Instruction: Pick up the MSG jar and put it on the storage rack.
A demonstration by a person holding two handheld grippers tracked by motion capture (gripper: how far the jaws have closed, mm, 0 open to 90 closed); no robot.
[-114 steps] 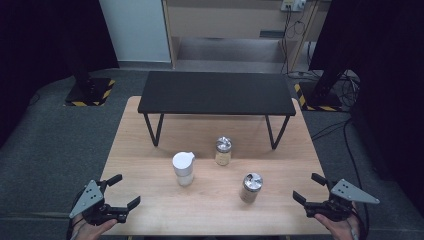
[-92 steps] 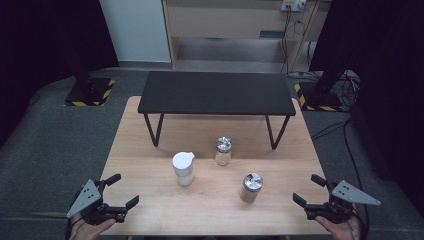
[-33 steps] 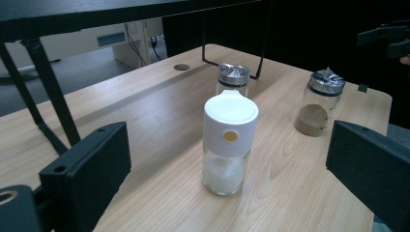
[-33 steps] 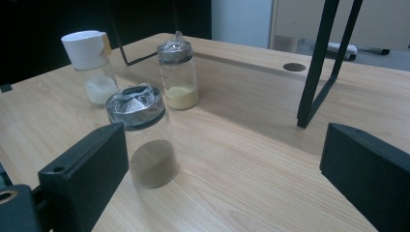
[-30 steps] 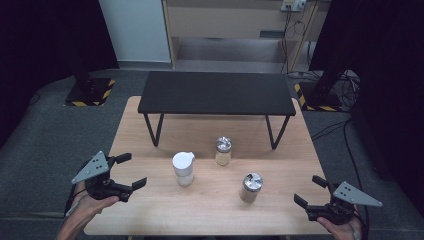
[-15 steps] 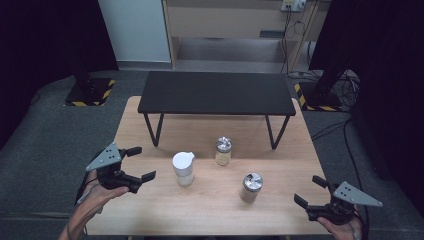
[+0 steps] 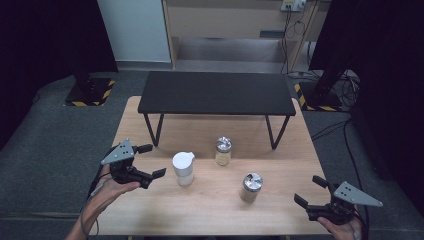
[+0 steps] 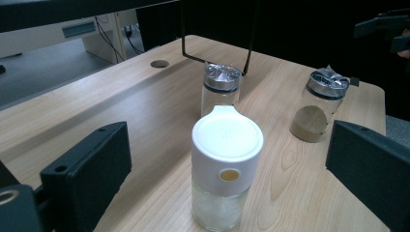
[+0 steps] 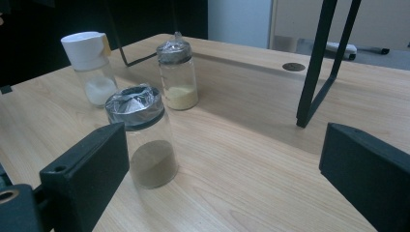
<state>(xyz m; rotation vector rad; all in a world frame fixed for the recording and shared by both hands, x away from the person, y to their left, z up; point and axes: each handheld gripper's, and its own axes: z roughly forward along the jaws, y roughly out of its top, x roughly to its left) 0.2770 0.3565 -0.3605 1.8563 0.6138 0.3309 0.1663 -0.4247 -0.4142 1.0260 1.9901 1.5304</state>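
Three jars stand on the wooden table (image 7: 280,165). A white-lidded jar (image 7: 183,168) (image 8: 226,164) (image 9: 90,67) holds white grains. Beside it, a foil-topped jar (image 7: 223,150) (image 8: 220,92) (image 9: 177,72) holds yellow powder. Another foil-topped jar (image 7: 251,187) (image 8: 320,105) (image 9: 145,140) holds brown powder. My left gripper (image 7: 151,161) (image 8: 227,188) is open, just left of the white-lidded jar, which stands between its jaws in the left gripper view. My right gripper (image 7: 310,192) (image 9: 222,183) is open near the table's front right corner, with the brown-powder jar by its left jaw.
A low black bench (image 7: 216,92) on thin metal legs stands across the back half of the table. Two round cable holes (image 8: 159,63) (image 9: 293,66) sit in the tabletop. Grey carpet surrounds the table, and cables lie at the back right.
My left gripper has moved up from the front left corner and rightward toward the white-lidded jar, staying open. The right gripper has barely moved. The jars stay put.
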